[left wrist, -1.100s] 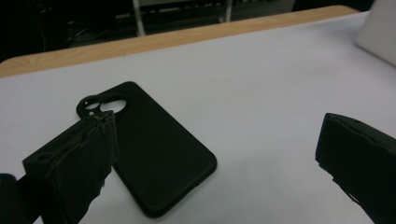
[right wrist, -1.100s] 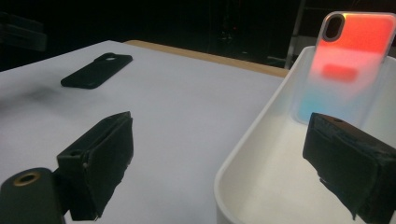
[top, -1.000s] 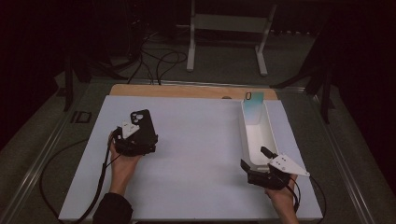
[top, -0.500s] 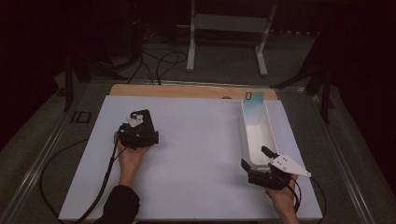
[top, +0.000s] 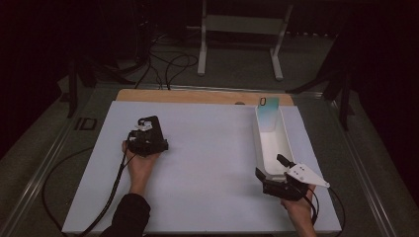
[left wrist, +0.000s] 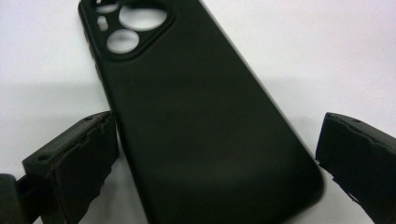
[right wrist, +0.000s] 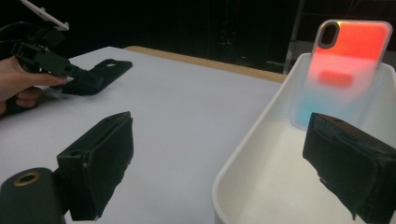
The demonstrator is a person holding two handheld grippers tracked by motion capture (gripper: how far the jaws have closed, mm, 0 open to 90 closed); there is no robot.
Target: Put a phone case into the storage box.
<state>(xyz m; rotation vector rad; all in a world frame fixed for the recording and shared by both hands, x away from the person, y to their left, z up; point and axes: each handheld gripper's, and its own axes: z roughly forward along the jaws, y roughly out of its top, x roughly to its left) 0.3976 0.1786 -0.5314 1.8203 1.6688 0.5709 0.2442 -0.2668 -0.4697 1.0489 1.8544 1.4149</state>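
- Left claw [top: 148, 134] held low over the left half of the desk [top: 212, 168], forearm coming in from the near edge, hand wrapped round the body from behind.
- Jaws of the left claw spread wide, released, standing either side of the black phone case [left wrist: 196, 116] with a gap showing on both sides in the left gripper view; left jaw close by the case's edge, right jaw clearly apart from it.
- Black phone case lying flat on the white desk surface, back up, camera cut-outs pointing toward the far edge; seen in the high view [top: 150, 124] poking out beyond the claw.
- Right claw [top: 276, 170] resting near the near right corner, hand underneath, grey three-cornered plate on top, jaws aimed at the near end of the white tray [top: 260, 148].
- Jaws of the right claw also spread, gripping nothing; in the right gripper view one jaw over bare desk, the other over the tray's inside.
- Tray lying lengthwise along the right edge, reaching toward the far right corner; a translucent phone case [right wrist: 348, 70], red fading to blue, leaning upright against its far wall.
- Wide bare white surface between the two claws; wooden strip [top: 197, 96] along the far edge.
- No readable writing or brand marks on either case or the tray.
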